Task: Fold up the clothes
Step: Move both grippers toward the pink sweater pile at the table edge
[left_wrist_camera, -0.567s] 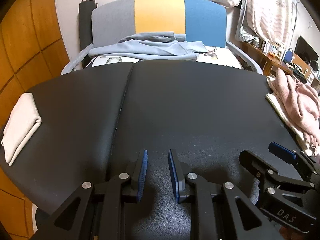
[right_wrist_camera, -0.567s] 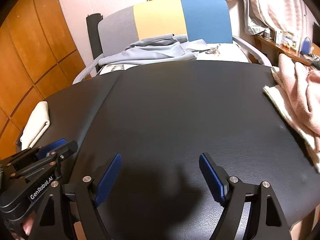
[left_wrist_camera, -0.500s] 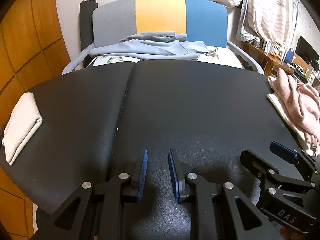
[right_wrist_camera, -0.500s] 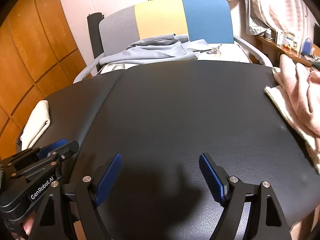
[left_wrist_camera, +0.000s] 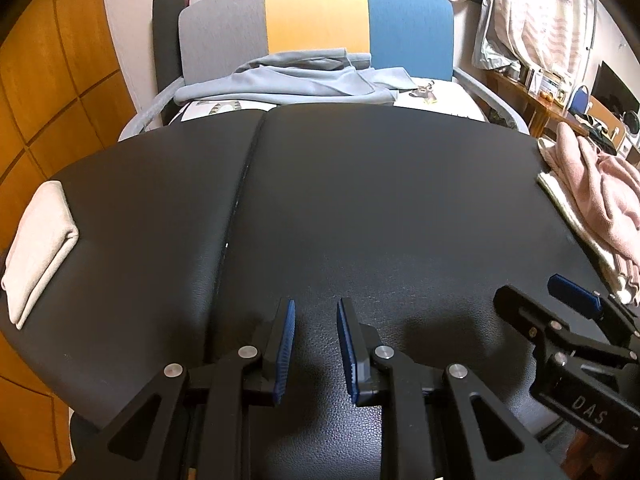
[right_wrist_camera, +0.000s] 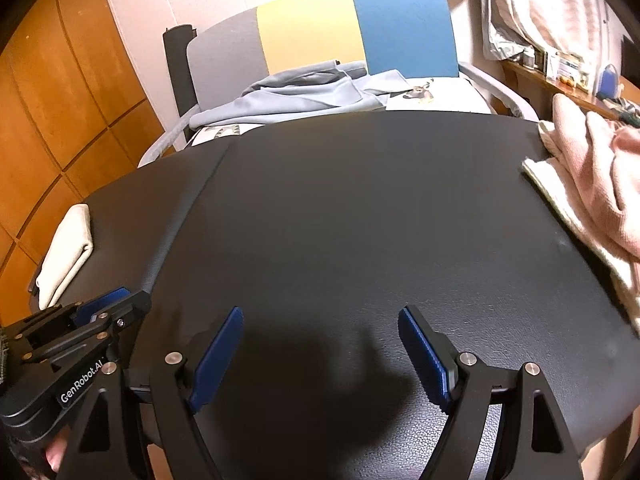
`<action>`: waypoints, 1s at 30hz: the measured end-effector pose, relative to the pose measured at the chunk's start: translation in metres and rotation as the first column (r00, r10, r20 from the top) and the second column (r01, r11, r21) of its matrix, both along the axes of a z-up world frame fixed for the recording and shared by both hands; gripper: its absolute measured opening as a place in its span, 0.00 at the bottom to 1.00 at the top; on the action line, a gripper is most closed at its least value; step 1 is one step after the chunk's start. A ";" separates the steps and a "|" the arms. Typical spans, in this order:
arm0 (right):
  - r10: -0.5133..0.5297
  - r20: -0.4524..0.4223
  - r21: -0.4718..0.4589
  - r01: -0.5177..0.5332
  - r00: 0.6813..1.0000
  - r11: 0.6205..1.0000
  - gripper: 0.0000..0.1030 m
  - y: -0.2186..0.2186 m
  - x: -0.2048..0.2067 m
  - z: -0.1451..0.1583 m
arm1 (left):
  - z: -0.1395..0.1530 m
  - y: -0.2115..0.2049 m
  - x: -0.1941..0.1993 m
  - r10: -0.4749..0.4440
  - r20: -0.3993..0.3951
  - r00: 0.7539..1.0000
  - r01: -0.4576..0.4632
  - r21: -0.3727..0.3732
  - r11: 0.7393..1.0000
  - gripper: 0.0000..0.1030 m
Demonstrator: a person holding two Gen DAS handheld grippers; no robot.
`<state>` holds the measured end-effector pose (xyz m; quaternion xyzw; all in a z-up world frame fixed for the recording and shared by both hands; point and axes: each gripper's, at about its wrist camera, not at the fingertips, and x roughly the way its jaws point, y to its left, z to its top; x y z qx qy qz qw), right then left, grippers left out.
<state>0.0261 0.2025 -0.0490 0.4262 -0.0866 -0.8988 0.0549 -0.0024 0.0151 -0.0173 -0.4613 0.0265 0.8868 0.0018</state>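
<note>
A pink garment lies crumpled on a cream cloth at the black table's right edge; both show in the right wrist view, the pink garment over the cream cloth. A folded cream cloth sits at the left edge, also in the right wrist view. My left gripper hovers over the near table, its jaws a narrow gap apart and empty. My right gripper is wide open and empty beside it.
The black padded table has a seam left of centre. Behind it stands a grey, yellow and blue chair with a light blue garment draped on its seat. Wood panelling is at the left, shelves and bedding at the right.
Both grippers have drifted very slightly; their jaws have not changed. Nothing on the table has moved.
</note>
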 end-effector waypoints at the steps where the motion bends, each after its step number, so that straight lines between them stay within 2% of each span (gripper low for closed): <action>1: -0.008 0.001 0.009 0.008 1.000 1.000 0.79 0.001 0.000 -0.001 | -0.001 0.002 -0.001 -0.004 0.005 1.000 0.004 -0.002 1.000 0.21; 6: -0.073 -0.001 0.055 0.073 0.997 0.996 0.79 0.020 -0.004 0.000 | -0.004 0.014 -0.003 -0.038 0.014 0.999 0.038 -0.018 0.999 0.21; 12: -0.179 -0.014 0.058 0.180 0.984 0.982 0.79 0.066 -0.005 0.001 | -0.008 0.037 -0.010 -0.092 0.026 0.995 0.092 -0.030 0.995 0.21; 16: -0.248 -0.035 0.095 0.250 0.968 0.963 0.80 0.098 -0.005 0.005 | -0.013 0.054 -0.013 -0.139 0.030 0.990 0.140 -0.038 0.989 0.21; 22: -0.350 -0.101 0.172 0.363 0.931 0.916 0.82 0.155 0.001 0.018 | -0.026 0.071 -0.014 -0.188 0.045 0.981 0.191 -0.060 0.980 0.21; 30: -0.494 -0.187 0.285 0.528 0.849 0.800 0.91 0.244 -0.008 0.035 | -0.040 0.081 -0.016 -0.195 0.091 0.977 0.202 -0.075 0.976 0.21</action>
